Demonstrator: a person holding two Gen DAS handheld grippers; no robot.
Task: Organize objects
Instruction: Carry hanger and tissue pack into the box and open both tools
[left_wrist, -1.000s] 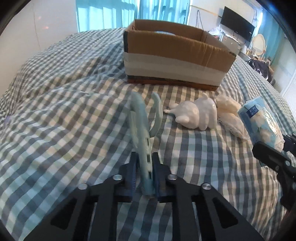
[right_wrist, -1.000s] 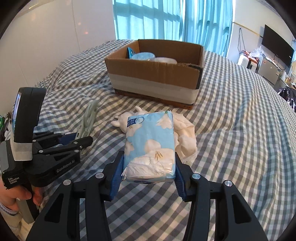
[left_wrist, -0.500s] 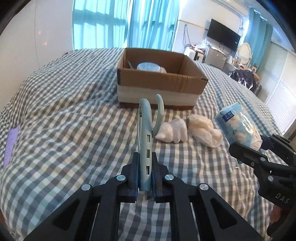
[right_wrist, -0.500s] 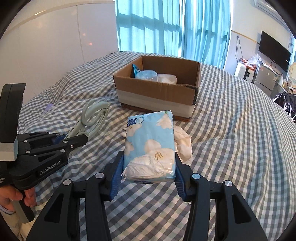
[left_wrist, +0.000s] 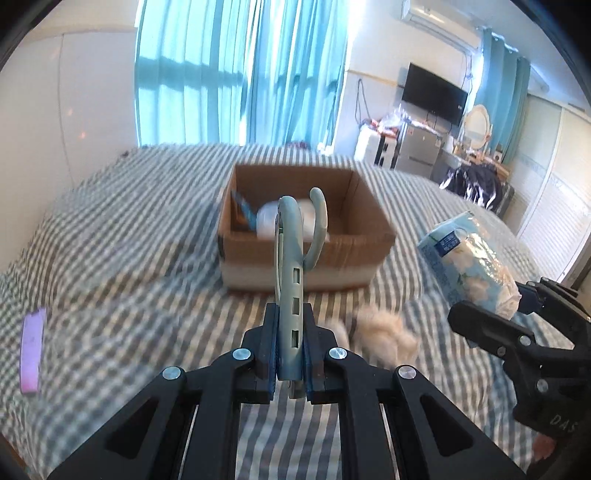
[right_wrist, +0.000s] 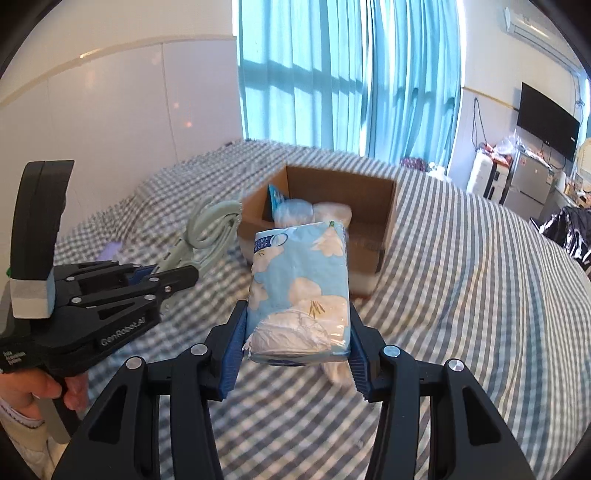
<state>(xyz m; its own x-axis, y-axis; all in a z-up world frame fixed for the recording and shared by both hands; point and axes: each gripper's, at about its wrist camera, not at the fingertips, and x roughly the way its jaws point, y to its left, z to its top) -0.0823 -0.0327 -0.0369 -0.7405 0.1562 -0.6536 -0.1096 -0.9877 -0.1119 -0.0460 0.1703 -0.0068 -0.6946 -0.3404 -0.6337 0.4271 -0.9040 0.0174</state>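
My left gripper (left_wrist: 290, 347) is shut on a pale green plastic hanger (left_wrist: 291, 258), held upright above the checked bed in front of the open cardboard box (left_wrist: 306, 254). My right gripper (right_wrist: 297, 339) is shut on a blue tissue pack (right_wrist: 301, 288) with white flowers, raised above the bed, the box (right_wrist: 332, 206) beyond it. The tissue pack (left_wrist: 469, 258) and right gripper (left_wrist: 517, 332) show at the right of the left wrist view. The left gripper (right_wrist: 162, 277) and hanger (right_wrist: 210, 232) show at the left of the right wrist view. The box holds a white container (left_wrist: 267, 221) and a blue packet (left_wrist: 243, 210).
A white plush toy and a cream cloth (left_wrist: 384, 328) lie on the bed below the grippers, blurred. A purple strip (left_wrist: 31, 350) lies at the bed's left side. Curtains, a TV and furniture stand beyond the bed.
Both grippers have risen higher above the bed with hanger and tissue pack still held. The views now look down into the box; the plush toy and cloth have dropped toward the bottom.
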